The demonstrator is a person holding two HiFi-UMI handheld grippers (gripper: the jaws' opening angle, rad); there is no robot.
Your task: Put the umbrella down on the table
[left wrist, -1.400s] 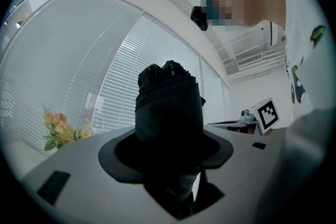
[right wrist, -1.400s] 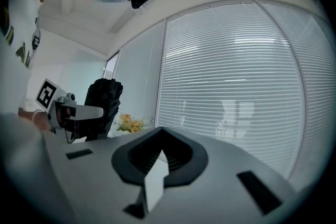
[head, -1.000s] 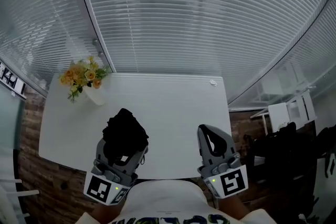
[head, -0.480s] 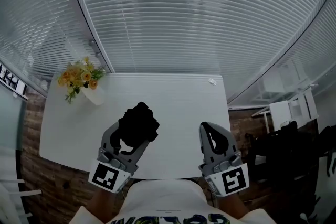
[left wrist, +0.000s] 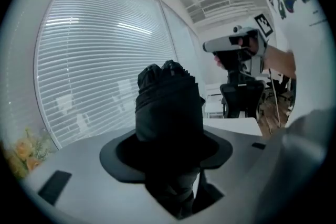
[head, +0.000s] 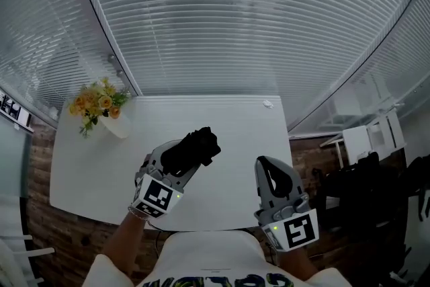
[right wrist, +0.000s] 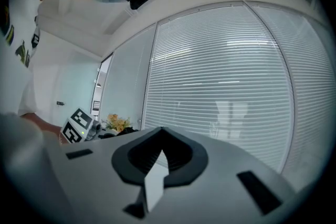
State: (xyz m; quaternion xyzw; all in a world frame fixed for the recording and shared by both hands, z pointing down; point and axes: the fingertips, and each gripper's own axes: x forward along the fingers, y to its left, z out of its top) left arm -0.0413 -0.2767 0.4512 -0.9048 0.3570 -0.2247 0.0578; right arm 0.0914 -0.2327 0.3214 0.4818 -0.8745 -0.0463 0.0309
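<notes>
A folded black umbrella (head: 193,147) is clamped in my left gripper (head: 180,159), which is shut on it above the near middle of the white table (head: 232,124). The bundle points up and to the right in the head view, and whether it touches the tabletop I cannot tell. In the left gripper view the umbrella (left wrist: 169,107) fills the space between the jaws and hides the pads. My right gripper (head: 265,166) hovers at the table's near right, its jaws together with nothing between them; the right gripper view shows the same (right wrist: 160,136).
A white vase with yellow flowers (head: 95,105) stands at the table's far left corner. A small white object (head: 268,104) lies near the far right corner. Slatted blinds (head: 222,17) run behind the table. White furniture (head: 366,134) and dark chairs stand to the right.
My left gripper has carried the umbrella forward and to the right over the table, sinking and rolling so the bundle now lies slanted. The right gripper has hardly moved.
</notes>
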